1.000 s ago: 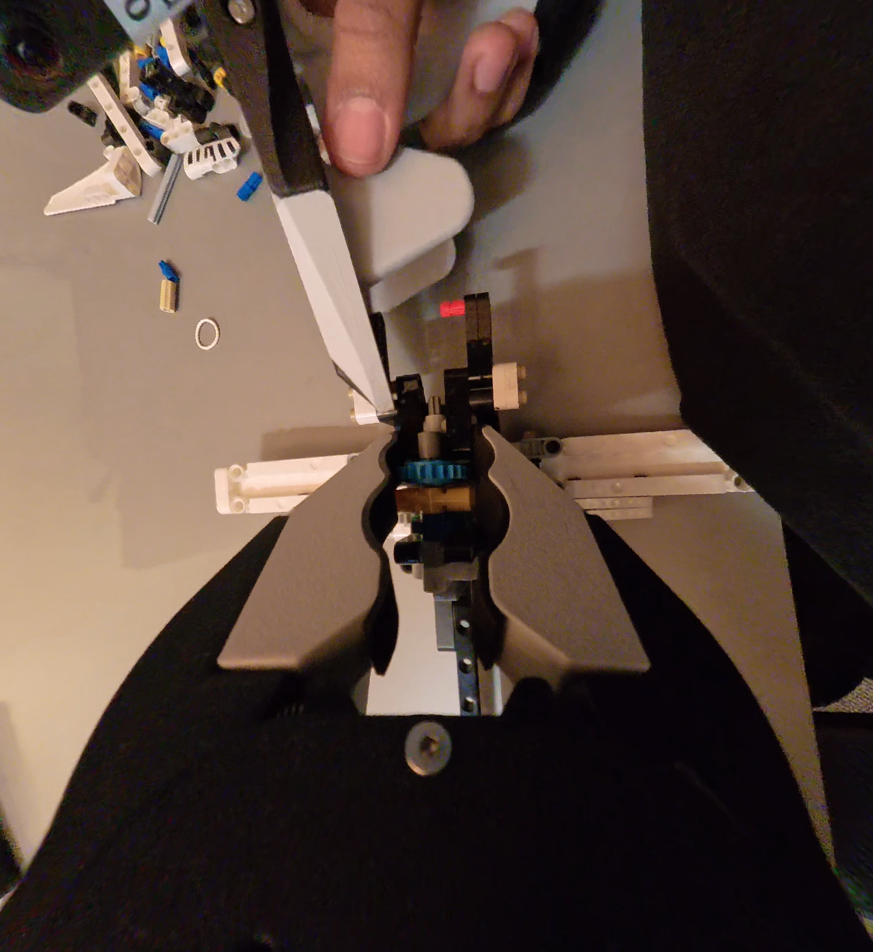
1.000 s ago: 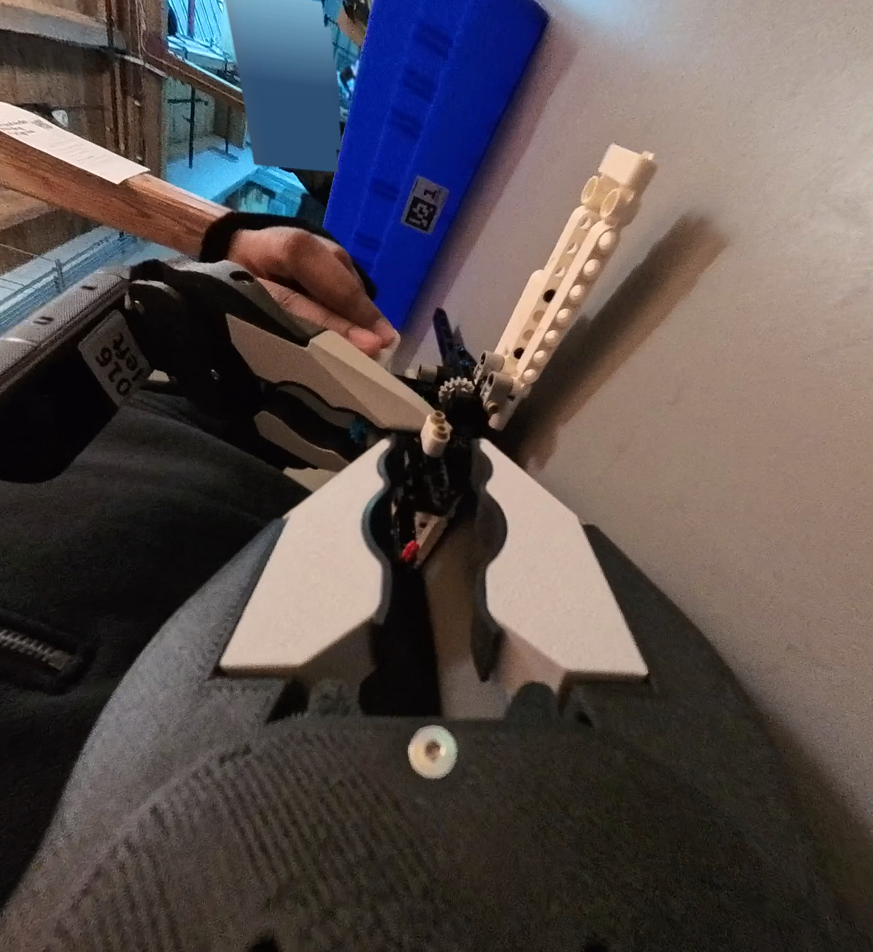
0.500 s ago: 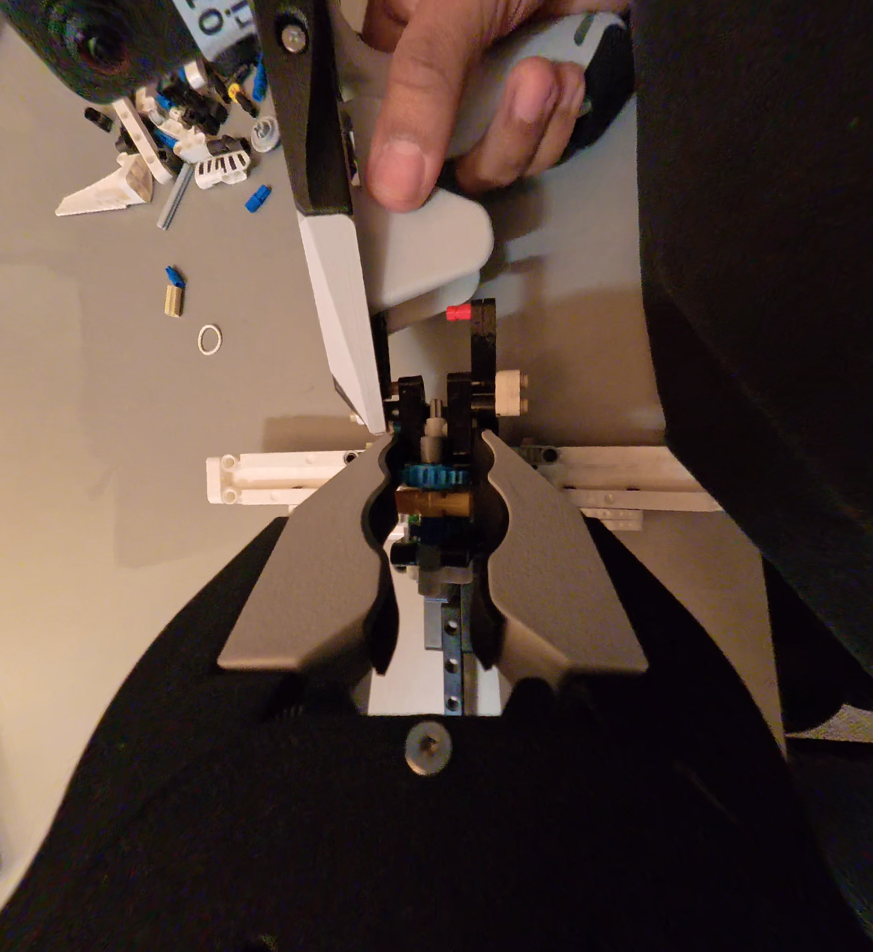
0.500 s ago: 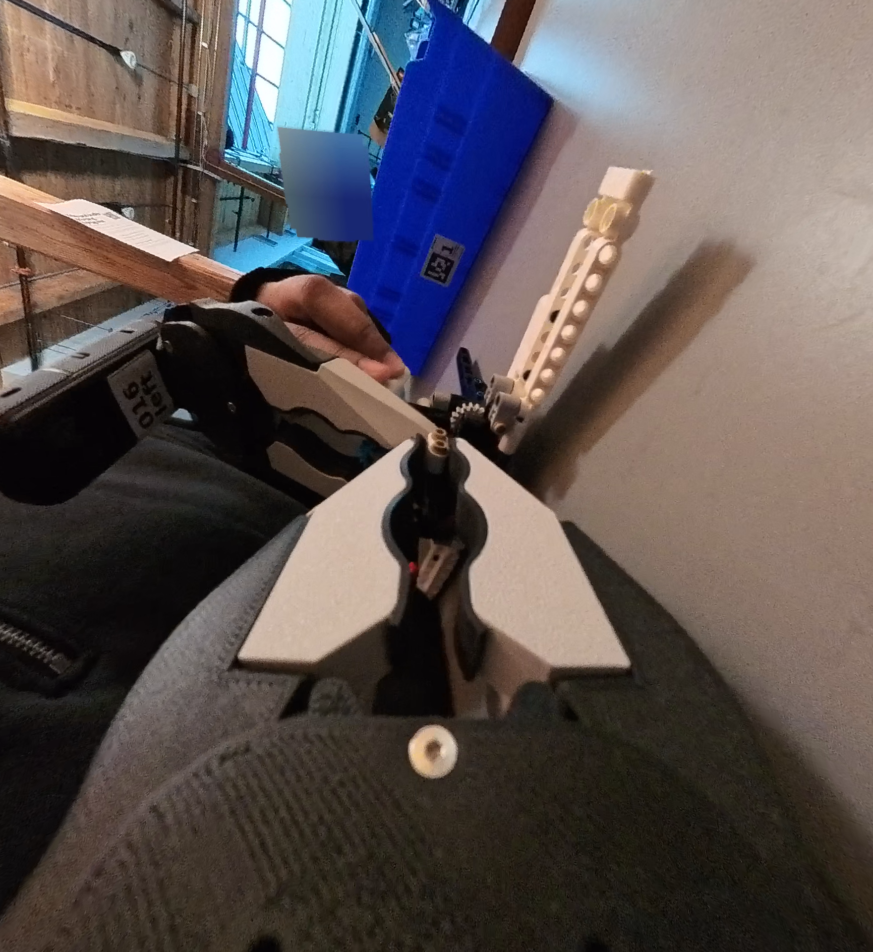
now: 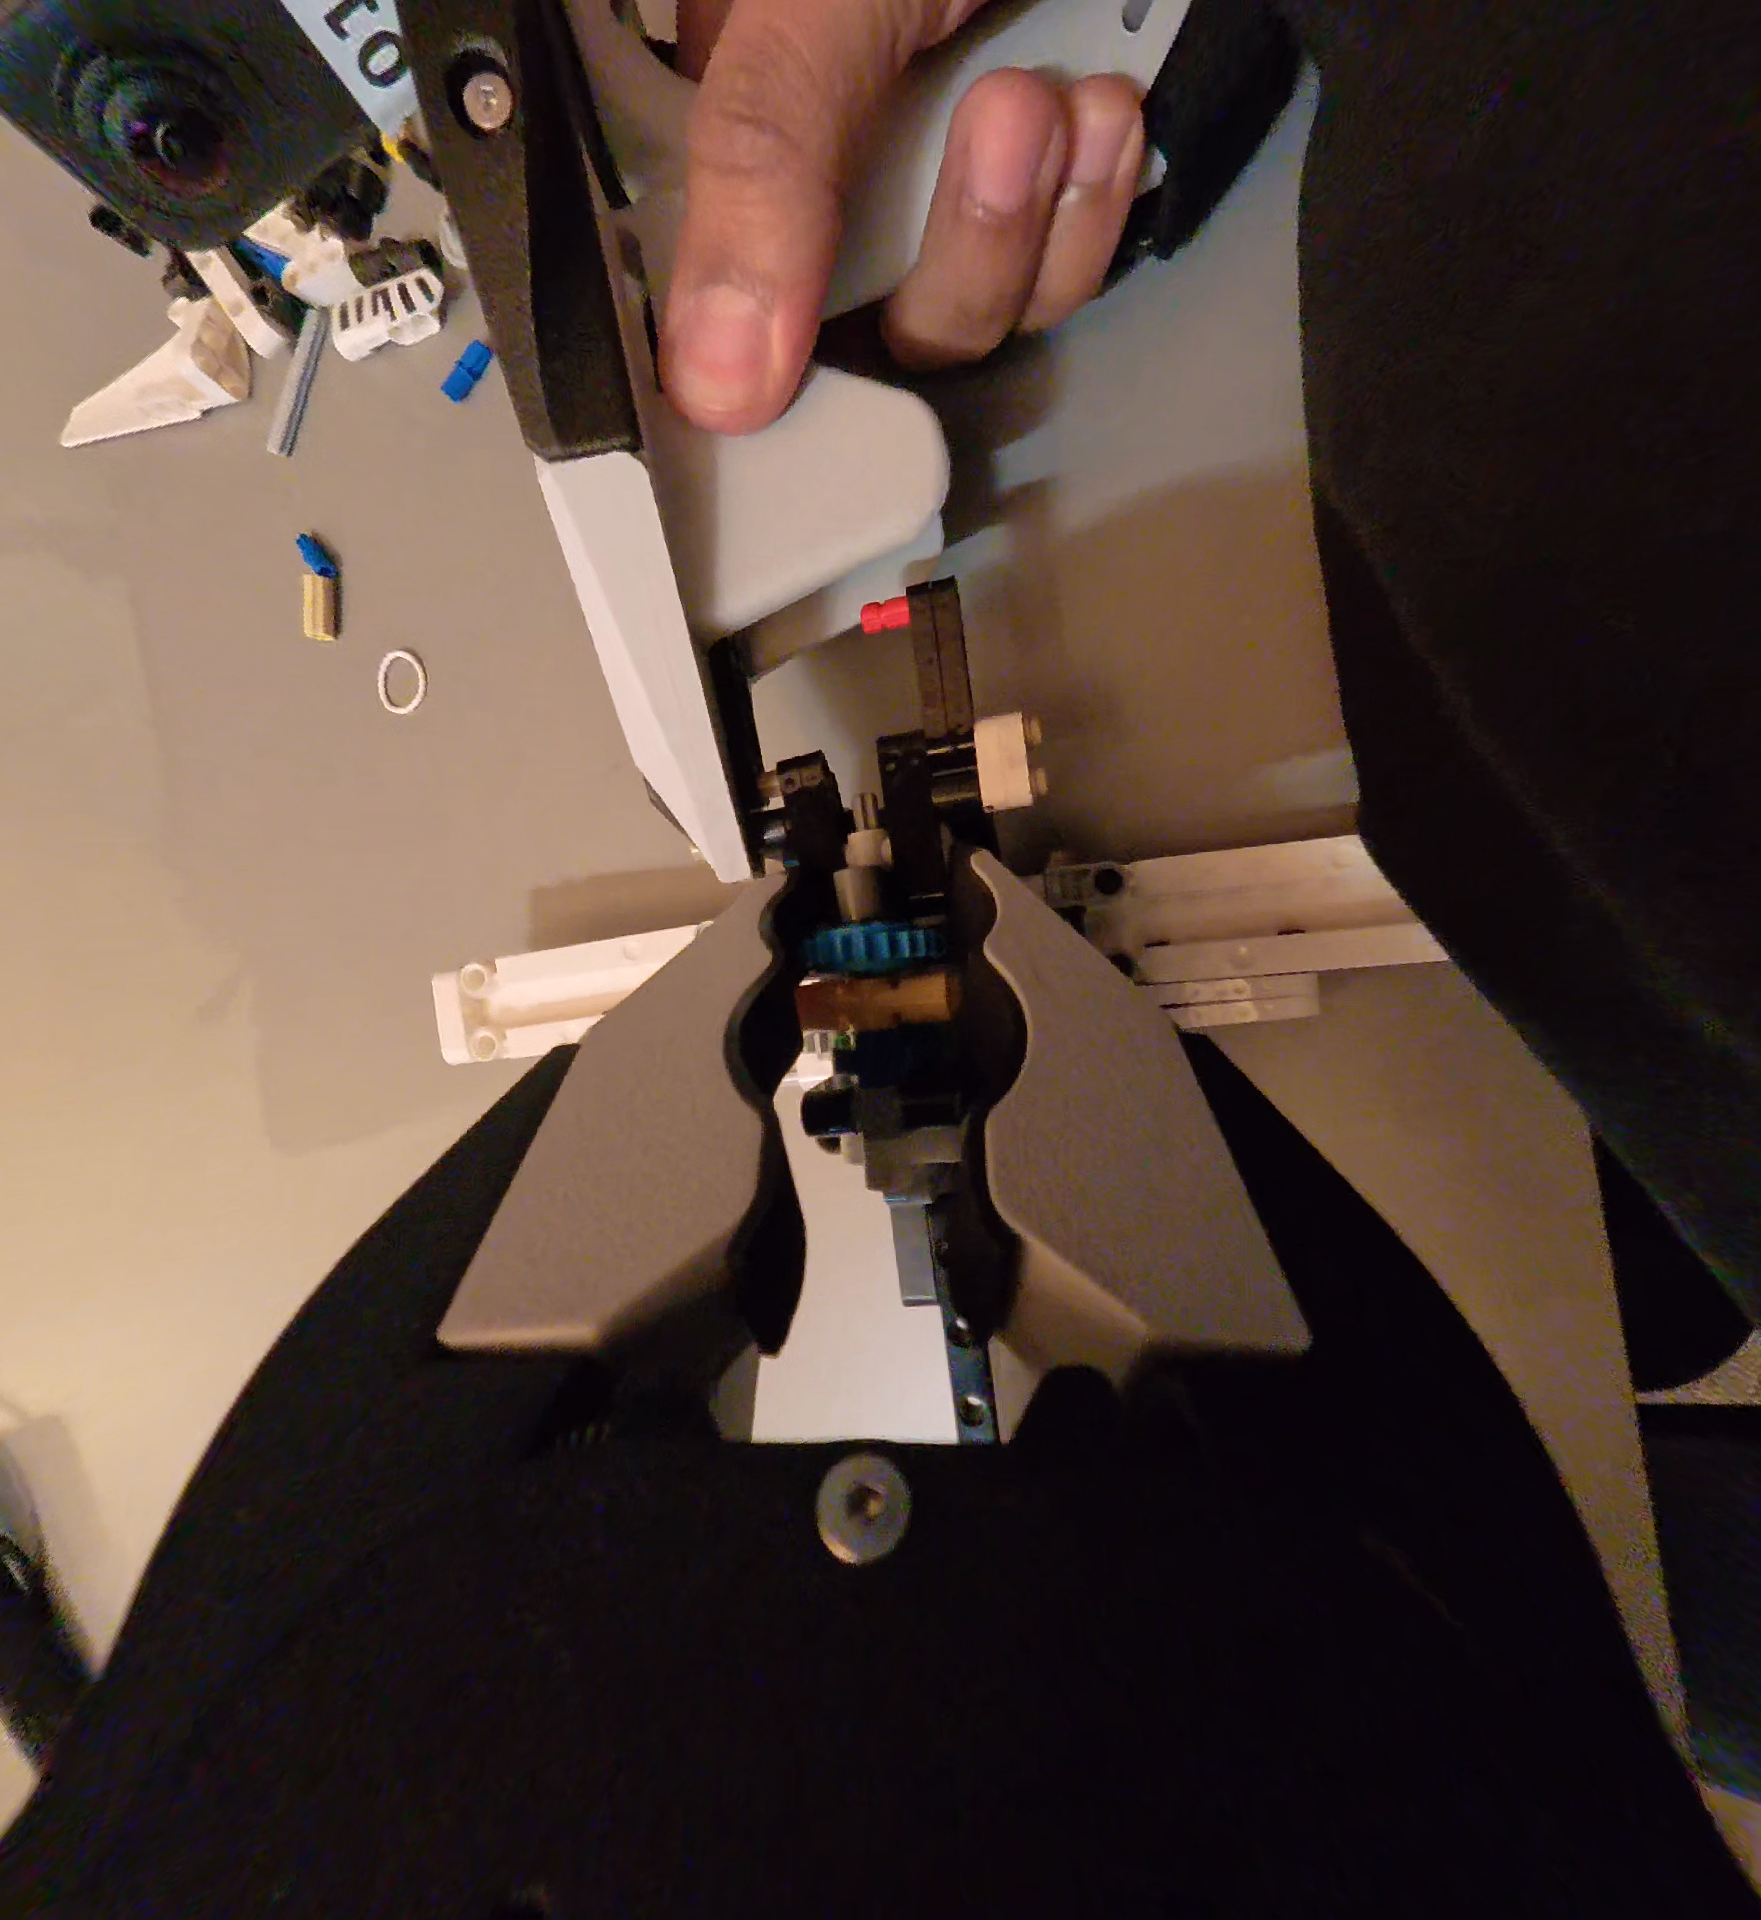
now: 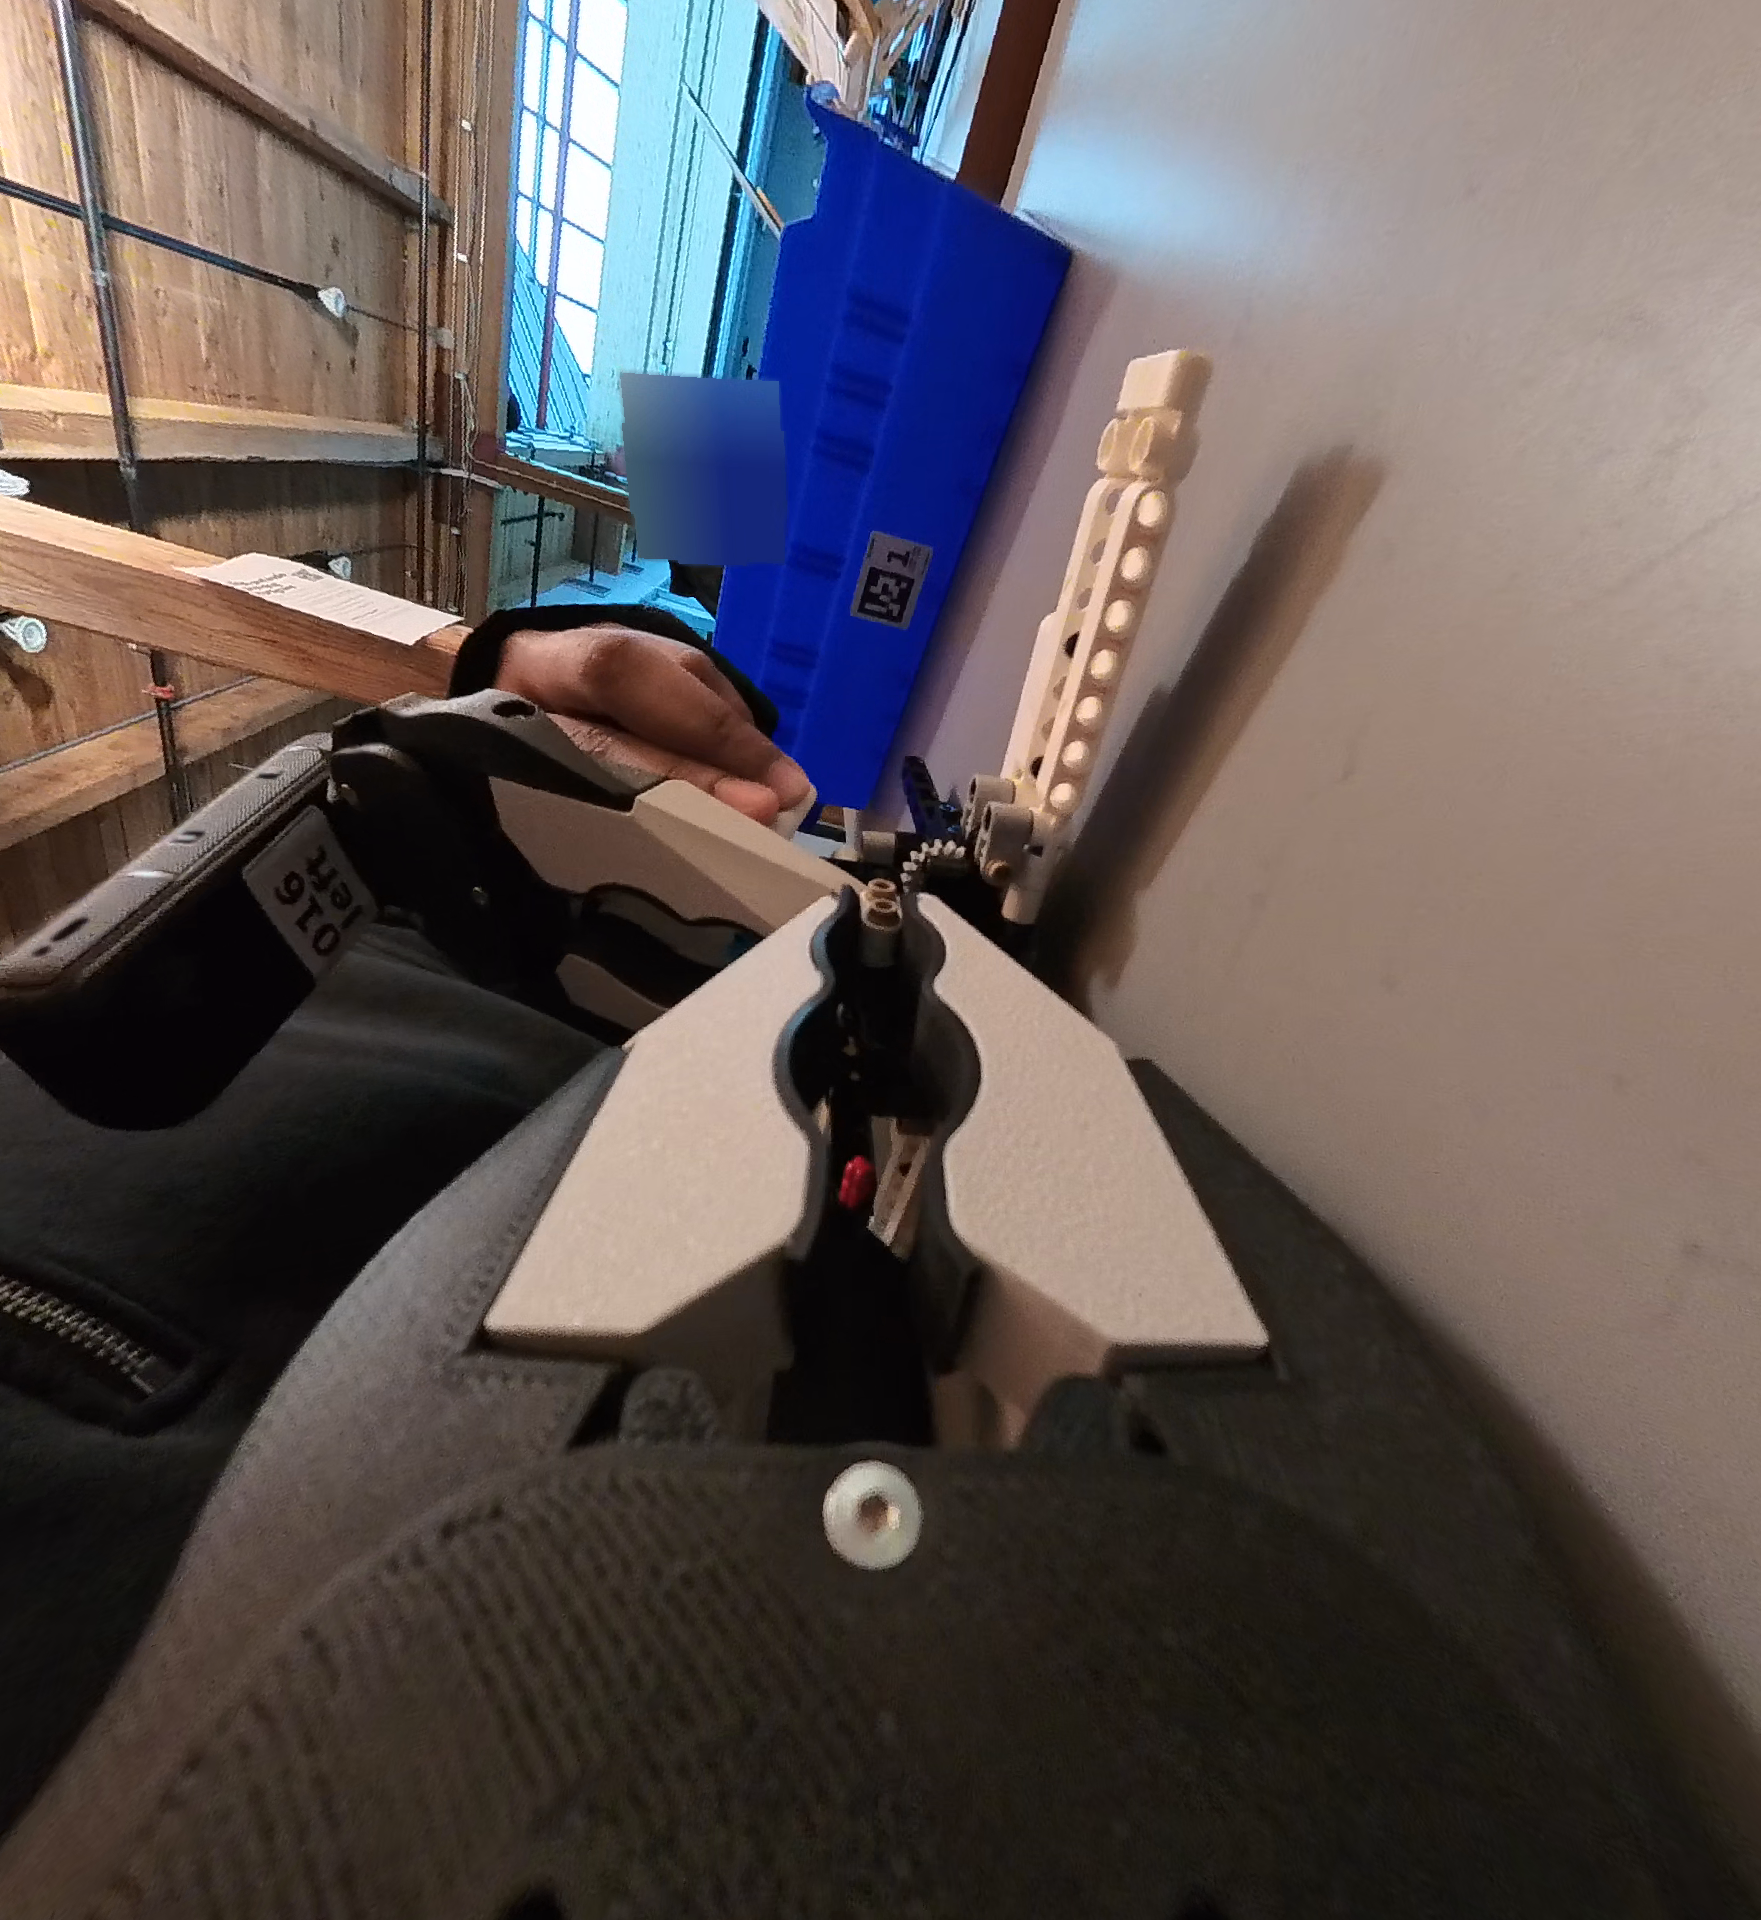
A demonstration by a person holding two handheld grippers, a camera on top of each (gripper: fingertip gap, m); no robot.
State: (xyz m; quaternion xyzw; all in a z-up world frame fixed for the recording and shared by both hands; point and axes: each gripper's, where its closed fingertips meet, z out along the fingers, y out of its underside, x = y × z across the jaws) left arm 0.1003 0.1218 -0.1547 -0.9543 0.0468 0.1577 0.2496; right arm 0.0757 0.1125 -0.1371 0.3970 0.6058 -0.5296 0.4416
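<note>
In the left wrist view, the left gripper (image 5: 871,914) is seen with its jaws clamped on the geared core of a brick assembly (image 5: 881,961) (blue gear, tan piece, black frame) above the grey surface (image 5: 180,831), the right gripper's finger (image 5: 647,665) touching it beside loose parts (image 5: 263,312). In the right wrist view, the right gripper (image 6: 881,914) is seen nearly closed on the assembly's black beam with tan pins (image 6: 881,925), a white beam (image 6: 1094,665) and blue bin (image 6: 886,468) lying beyond.

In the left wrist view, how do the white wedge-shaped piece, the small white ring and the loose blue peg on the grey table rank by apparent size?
1. White wedge-shaped piece, clearly largest.
2. Small white ring.
3. Loose blue peg.
The ring and peg look close in size, and the peg lies farther from the camera, so their order is unsure.
</note>
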